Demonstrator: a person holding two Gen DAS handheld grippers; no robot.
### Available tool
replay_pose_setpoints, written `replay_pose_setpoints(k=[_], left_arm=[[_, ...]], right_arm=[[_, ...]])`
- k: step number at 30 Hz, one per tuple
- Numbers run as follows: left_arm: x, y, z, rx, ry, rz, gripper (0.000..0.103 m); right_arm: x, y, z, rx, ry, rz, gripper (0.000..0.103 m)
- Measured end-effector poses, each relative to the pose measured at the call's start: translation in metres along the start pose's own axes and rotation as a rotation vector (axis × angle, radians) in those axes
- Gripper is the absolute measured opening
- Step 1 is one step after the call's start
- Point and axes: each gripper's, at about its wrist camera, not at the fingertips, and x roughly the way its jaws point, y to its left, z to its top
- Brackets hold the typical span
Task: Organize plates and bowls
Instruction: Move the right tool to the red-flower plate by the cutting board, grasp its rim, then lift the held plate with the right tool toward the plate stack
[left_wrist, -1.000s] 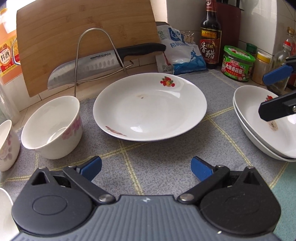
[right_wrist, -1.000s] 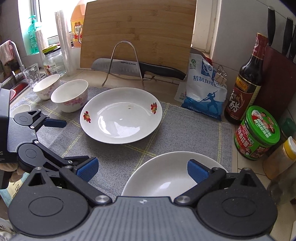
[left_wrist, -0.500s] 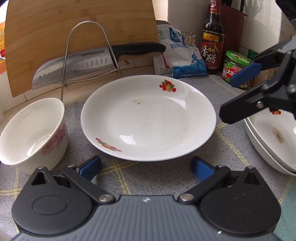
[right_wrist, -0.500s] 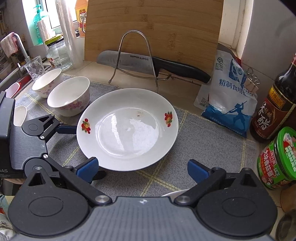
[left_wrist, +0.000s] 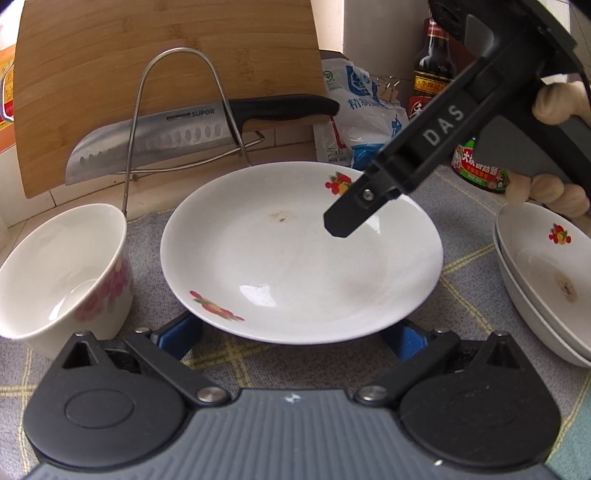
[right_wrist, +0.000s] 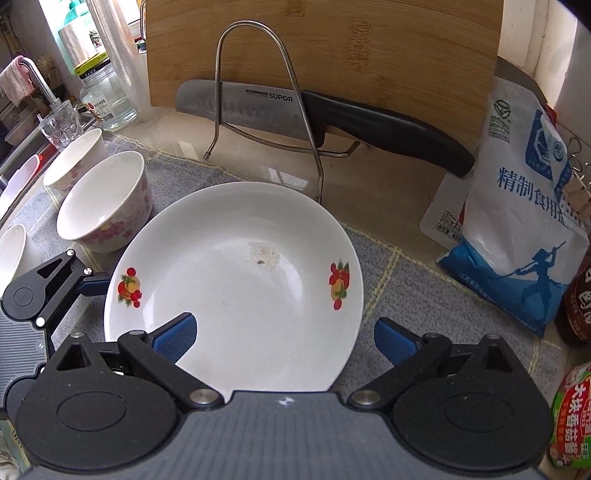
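The plate (left_wrist: 301, 254) lies on the mat (left_wrist: 458, 258) in the middle of the table. A bowl (left_wrist: 62, 269) stands just left of it, and two stacked plates (left_wrist: 546, 273) lie to its right. Behind it stand the wire rack (left_wrist: 177, 110) with the knife (left_wrist: 192, 133) and the cutting board (left_wrist: 166, 44).

Black gripper (right_wrist: 284, 338), blue finger pads (right_wrist: 173, 338)

You've got 3 plates: 1 loose (left_wrist: 301, 258), 2 stacked (left_wrist: 546, 280). 2 floral bowls (right_wrist: 105, 206) (right_wrist: 75, 158), 1 knife (right_wrist: 317, 114), 1 bamboo board (right_wrist: 369, 48), 1 salt bag (right_wrist: 517, 221), 2 grippers (left_wrist: 295, 334) (right_wrist: 282, 339).
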Motion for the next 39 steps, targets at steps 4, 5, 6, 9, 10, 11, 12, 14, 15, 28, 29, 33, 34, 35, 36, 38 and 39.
replay_pose_setpoints(k=[4, 5, 6, 9, 10, 11, 12, 14, 15, 28, 29, 33, 34, 35, 36, 38, 39], left_arm=[[0.001, 0.001, 0.001, 0.003, -0.002, -0.002, 0.103], [0.001, 0.001, 0.001, 0.004, -0.002, -0.003, 0.103], [0.0, 0.001, 0.0, 0.006, -0.005, -0.004, 0.103], [0.0, 0.002, -0.001, 0.01, -0.013, -0.007, 0.103], [0.0, 0.002, -0.001, 0.012, -0.013, -0.009, 0.103], [0.0, 0.002, -0.001, 0.014, -0.013, -0.01, 0.103], [0.0, 0.002, -0.001, 0.014, -0.012, -0.011, 0.103], [-0.001, 0.002, -0.001, 0.015, -0.011, -0.011, 0.103], [-0.001, 0.002, -0.001, 0.015, -0.013, -0.01, 0.103], [-0.003, 0.001, -0.003, 0.068, -0.043, 0.012, 0.103], [-0.003, 0.001, -0.003, 0.068, -0.044, 0.013, 0.103], [-0.005, 0.001, -0.004, 0.072, -0.048, 0.02, 0.103], [-0.005, 0.001, -0.004, 0.072, -0.048, 0.022, 0.103], [-0.005, 0.001, -0.004, 0.072, -0.048, 0.024, 0.103], [-0.005, 0.0, -0.004, 0.072, -0.049, 0.025, 0.103], [-0.005, 0.0, -0.004, 0.07, -0.047, 0.027, 0.103], [-0.005, 0.0, -0.004, 0.07, -0.046, 0.027, 0.103]], right_arm=[[0.013, -0.007, 0.01, -0.002, 0.002, 0.037, 0.103], [0.015, -0.008, 0.013, -0.002, 0.001, 0.042, 0.103], [0.017, -0.01, 0.016, -0.003, 0.002, 0.056, 0.103], [0.024, -0.011, 0.025, -0.012, -0.001, 0.09, 0.1], [0.026, -0.01, 0.028, -0.019, 0.003, 0.097, 0.095], [0.028, -0.01, 0.03, -0.024, 0.006, 0.101, 0.09], [0.03, -0.009, 0.032, -0.028, 0.01, 0.105, 0.089], [0.034, -0.009, 0.035, -0.035, 0.015, 0.111, 0.089], [0.035, -0.008, 0.036, -0.036, 0.016, 0.114, 0.089], [0.041, -0.013, 0.043, -0.093, 0.071, 0.177, 0.089], [0.041, -0.014, 0.045, -0.094, 0.077, 0.19, 0.089], [0.043, -0.023, 0.05, -0.066, 0.099, 0.246, 0.089], [0.044, -0.025, 0.052, -0.056, 0.102, 0.26, 0.089], [0.044, -0.026, 0.053, -0.048, 0.104, 0.269, 0.089], [0.045, -0.027, 0.054, -0.04, 0.104, 0.278, 0.089], [0.044, -0.029, 0.054, -0.032, 0.104, 0.288, 0.089], [0.044, -0.03, 0.053, -0.027, 0.104, 0.292, 0.089]])
